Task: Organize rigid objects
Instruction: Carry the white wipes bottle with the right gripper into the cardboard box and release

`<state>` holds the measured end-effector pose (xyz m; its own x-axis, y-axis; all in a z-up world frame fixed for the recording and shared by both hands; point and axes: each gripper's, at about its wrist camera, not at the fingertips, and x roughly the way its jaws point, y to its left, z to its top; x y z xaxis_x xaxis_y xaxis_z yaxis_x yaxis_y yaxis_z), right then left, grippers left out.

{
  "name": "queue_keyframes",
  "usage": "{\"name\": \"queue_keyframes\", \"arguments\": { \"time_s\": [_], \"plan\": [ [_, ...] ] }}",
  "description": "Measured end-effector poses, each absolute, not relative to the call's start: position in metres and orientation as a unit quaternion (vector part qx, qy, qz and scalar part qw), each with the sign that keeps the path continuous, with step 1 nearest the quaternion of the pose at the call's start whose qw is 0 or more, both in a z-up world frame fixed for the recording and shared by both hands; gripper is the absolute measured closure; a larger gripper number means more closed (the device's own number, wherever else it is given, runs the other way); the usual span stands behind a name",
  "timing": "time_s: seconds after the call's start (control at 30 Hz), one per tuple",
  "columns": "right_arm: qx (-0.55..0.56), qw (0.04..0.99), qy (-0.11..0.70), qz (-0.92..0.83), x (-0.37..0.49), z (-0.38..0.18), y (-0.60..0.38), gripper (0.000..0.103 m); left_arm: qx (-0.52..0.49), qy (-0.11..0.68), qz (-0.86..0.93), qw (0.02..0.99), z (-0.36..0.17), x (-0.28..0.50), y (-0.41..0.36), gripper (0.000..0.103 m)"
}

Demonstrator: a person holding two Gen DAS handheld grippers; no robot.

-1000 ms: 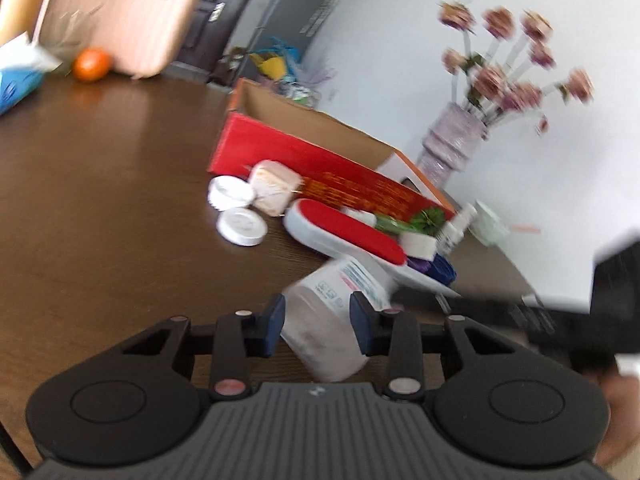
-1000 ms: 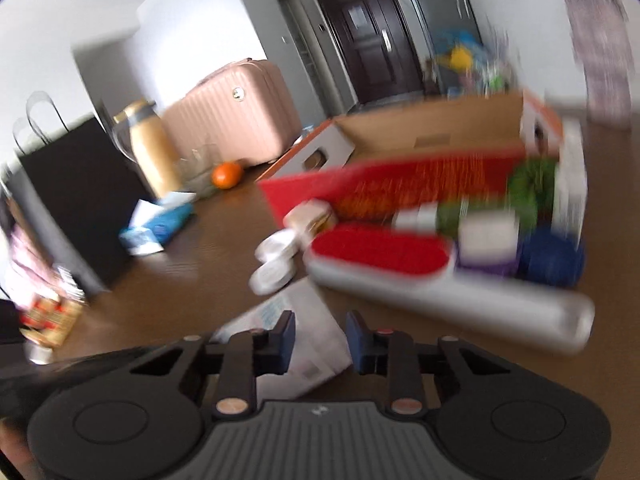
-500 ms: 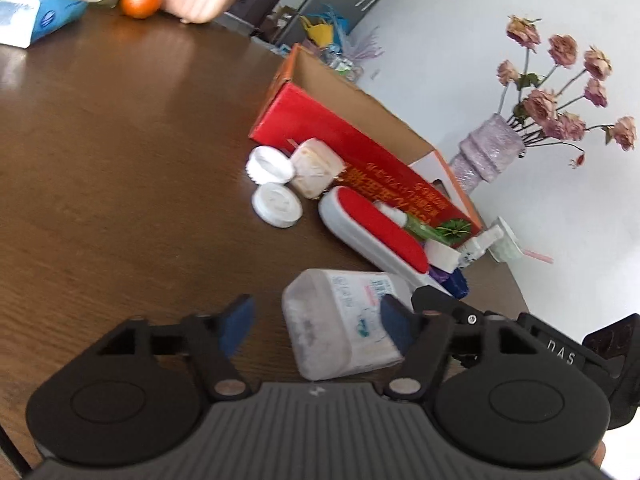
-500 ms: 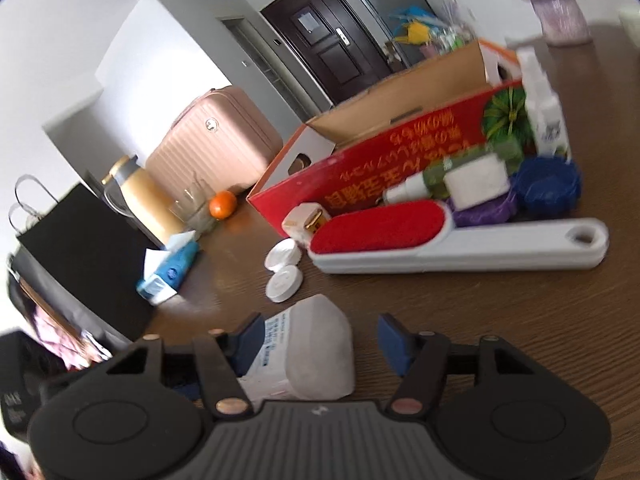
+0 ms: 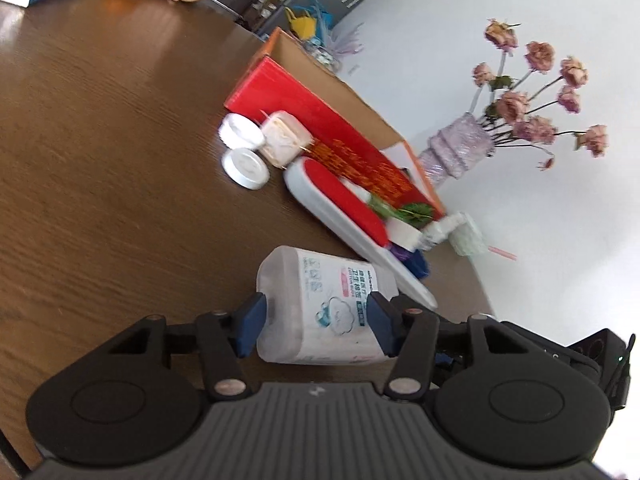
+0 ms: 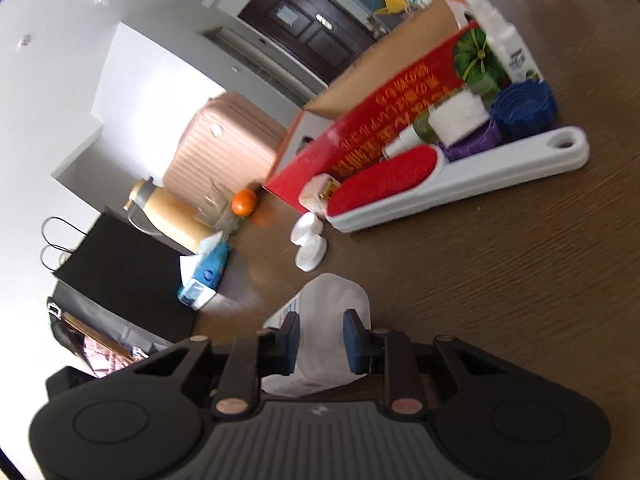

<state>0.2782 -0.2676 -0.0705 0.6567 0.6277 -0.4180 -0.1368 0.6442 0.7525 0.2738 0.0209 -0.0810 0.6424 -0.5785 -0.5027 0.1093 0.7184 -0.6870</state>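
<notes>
Left gripper (image 5: pixel 312 326), wide half a second ago, now pinches the cotton-swab box (image 5: pixel 326 300) lying on the surface (image 5: pixel 100 200); right gripper (image 6: pixel 318 338) has narrowed onto its other end; lifting toward the red carton (image 5: pixel 336 140) seems next.

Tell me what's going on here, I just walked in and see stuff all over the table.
A person is tidying with two handheld grippers. Both the left gripper and right gripper are closed on a translucent cotton swab box, from opposite ends. It sits low over the brown table. A red lint brush, white lids and small bottles lie beside the open red carton.
</notes>
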Motion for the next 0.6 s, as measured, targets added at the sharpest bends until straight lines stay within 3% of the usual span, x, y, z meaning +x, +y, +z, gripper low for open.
{"name": "queue_keyframes", "arguments": {
  "time_s": [0.1, 0.33, 0.6],
  "plan": [
    [0.356, 0.844, 0.329, 0.228, 0.269, -0.058, -0.274, 0.086, -0.333, 0.362, -0.215, 0.843, -0.076, 0.268, 0.021, 0.048],
    [0.33, 0.872, 0.279, 0.229, 0.267, -0.016, -0.279, 0.086, -0.335, 0.329, -0.244, 0.848, -0.043, 0.278, 0.016, 0.048],
    [0.308, 0.897, 0.238, 0.211, 0.312, 0.034, -0.288, 0.086, -0.31, 0.301, -0.272, 0.86, 0.01, 0.339, 0.0, 0.048]
  ]
}}
